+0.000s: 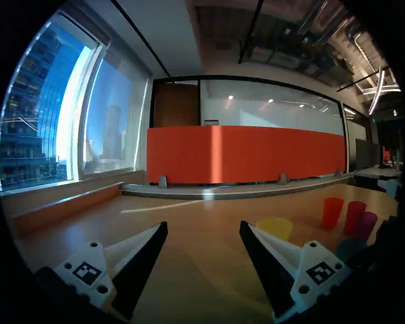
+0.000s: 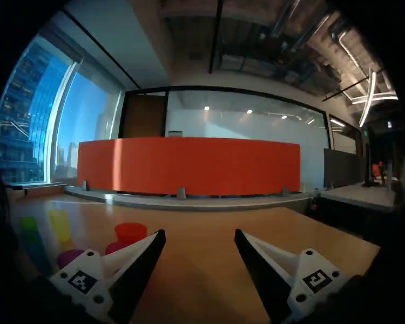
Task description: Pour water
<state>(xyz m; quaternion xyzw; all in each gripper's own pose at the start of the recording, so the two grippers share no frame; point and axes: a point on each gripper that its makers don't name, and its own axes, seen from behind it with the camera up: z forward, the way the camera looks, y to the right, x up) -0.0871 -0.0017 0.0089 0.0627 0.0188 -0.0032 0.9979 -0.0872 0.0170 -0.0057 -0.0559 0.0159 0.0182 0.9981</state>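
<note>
In the left gripper view my left gripper [image 1: 202,224] is open above the wooden table [image 1: 202,254], nothing between its fingers. Right of it stand plastic cups: a yellow cup [image 1: 275,227], an orange cup [image 1: 332,212], a red cup [image 1: 354,216], a purple cup [image 1: 365,225] and a dim blue cup [image 1: 349,247]. In the right gripper view my right gripper [image 2: 200,232] is open over the same table [image 2: 202,259] with nothing held. Left of it are an orange cup [image 2: 130,233], a yellow cup [image 2: 59,224], a green cup [image 2: 29,227] and a purple cup [image 2: 70,257].
An orange partition [image 1: 245,154] with glass above it runs along the table's far edge. Large windows [image 1: 46,124] fill the left wall. A second desk [image 2: 359,194] stands off to the right, beyond a gap past the table edge.
</note>
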